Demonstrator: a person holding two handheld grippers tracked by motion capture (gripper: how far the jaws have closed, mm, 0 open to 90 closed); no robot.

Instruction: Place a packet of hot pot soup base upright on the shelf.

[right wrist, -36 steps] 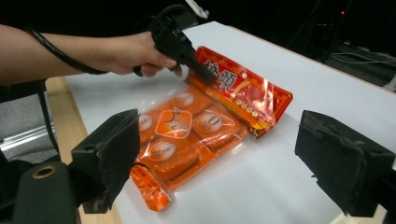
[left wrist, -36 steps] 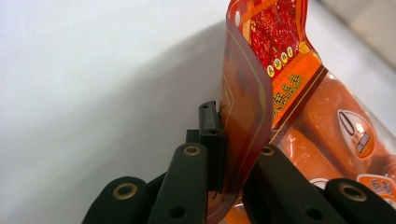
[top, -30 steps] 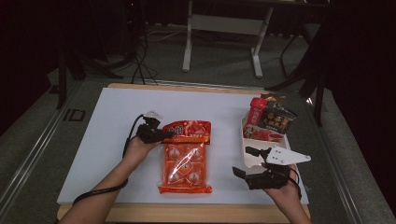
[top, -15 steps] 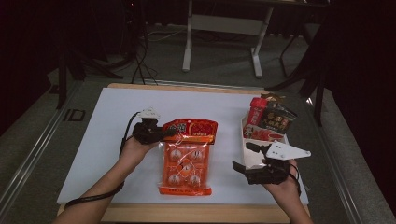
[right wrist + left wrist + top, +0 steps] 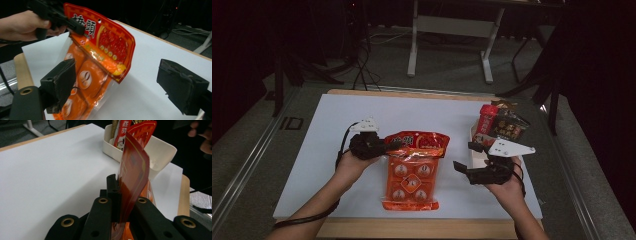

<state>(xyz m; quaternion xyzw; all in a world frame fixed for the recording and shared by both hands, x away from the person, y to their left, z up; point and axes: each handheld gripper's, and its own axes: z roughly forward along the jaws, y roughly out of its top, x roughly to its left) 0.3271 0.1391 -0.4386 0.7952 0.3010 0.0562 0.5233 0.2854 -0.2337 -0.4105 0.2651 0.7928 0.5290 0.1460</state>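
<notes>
Orange snack bag [image 5: 412, 172] lay mid-table on white sheet [image 5: 312, 150], long axis running near edge to far edge, red header end pointing away from person and lifted. Left gripper [image 5: 384, 146] clamped on header's left corner. Right gripper [image 5: 467, 157] jaws stood apart, empty, just right of bag. White bin [image 5: 475, 150] sat at right.

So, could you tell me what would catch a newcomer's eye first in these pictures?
The bright orange-red snack bag in the middle of the white table stands out first: the left gripper is clamped on its top left corner and lifts that end off the surface. To its right, the right gripper hovers with jaws wide apart. Behind that one, a white bin at the table's right edge holds more snack packets.
</notes>
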